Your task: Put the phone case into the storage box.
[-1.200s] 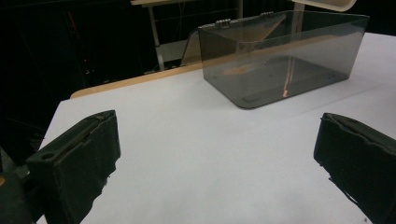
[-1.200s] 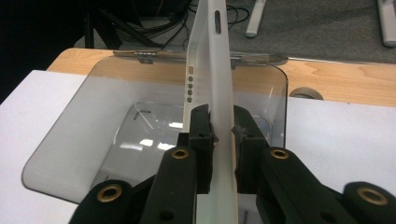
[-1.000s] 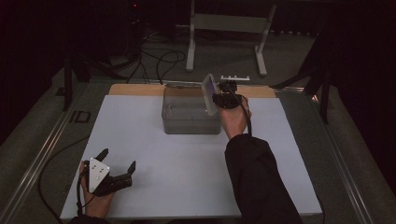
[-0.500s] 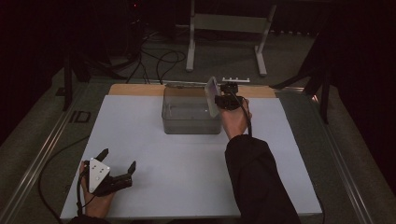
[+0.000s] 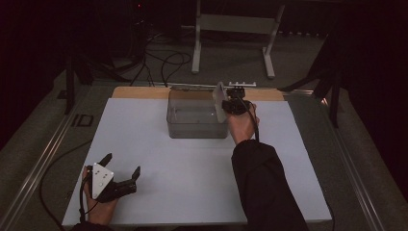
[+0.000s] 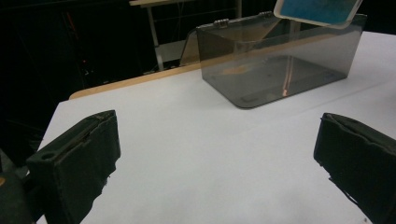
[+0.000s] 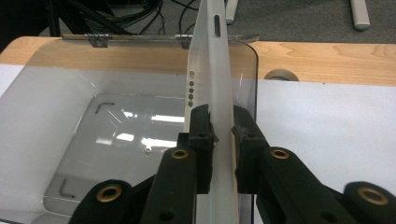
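Above the clear box (image 5: 197, 118), the right gripper (image 7: 220, 123) clamped a white phone case (image 7: 211, 84) edge-on, held upright, probably so it could drop through the open top. Near the table's (image 5: 192, 183) front edge, the left gripper (image 5: 121, 172) rested with jaws spread, grasping nothing.

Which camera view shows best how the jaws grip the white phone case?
The right gripper view: the right gripper pinches the white phone case edge-on. The high view shows the case small above the clear box; the left gripper view shows its blue face.
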### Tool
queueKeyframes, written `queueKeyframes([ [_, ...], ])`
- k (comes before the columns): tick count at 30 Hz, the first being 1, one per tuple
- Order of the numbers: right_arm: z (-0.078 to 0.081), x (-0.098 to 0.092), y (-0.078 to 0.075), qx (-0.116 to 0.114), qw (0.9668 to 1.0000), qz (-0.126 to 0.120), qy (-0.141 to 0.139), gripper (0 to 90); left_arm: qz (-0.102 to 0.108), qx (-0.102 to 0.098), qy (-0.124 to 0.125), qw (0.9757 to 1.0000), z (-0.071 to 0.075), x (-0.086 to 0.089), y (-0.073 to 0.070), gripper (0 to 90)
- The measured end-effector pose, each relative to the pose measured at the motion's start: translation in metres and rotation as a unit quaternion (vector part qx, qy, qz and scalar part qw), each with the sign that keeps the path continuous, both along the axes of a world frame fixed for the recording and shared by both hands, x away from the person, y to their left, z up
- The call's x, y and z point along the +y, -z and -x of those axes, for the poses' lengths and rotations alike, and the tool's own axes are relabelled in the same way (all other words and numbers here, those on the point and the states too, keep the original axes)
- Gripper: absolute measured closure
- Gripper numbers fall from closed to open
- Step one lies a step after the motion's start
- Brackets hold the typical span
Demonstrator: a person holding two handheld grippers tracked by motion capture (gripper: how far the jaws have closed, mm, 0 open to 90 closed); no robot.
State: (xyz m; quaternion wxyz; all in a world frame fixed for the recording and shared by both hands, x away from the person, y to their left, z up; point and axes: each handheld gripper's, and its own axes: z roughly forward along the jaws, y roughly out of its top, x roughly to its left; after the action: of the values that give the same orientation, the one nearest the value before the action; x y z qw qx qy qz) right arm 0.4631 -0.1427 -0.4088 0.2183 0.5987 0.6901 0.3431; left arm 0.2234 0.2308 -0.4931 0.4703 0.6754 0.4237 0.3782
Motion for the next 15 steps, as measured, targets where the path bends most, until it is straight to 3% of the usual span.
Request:
queueKeyframes([
  [15, -0.0036, 0.0026, 0.0099, 0.01, 0.9997, 0.018, 0.009, 80.9, 0.001, -0.001, 0.001, 1.0, 0.0002, -0.0002, -0.0002, 1.2],
])
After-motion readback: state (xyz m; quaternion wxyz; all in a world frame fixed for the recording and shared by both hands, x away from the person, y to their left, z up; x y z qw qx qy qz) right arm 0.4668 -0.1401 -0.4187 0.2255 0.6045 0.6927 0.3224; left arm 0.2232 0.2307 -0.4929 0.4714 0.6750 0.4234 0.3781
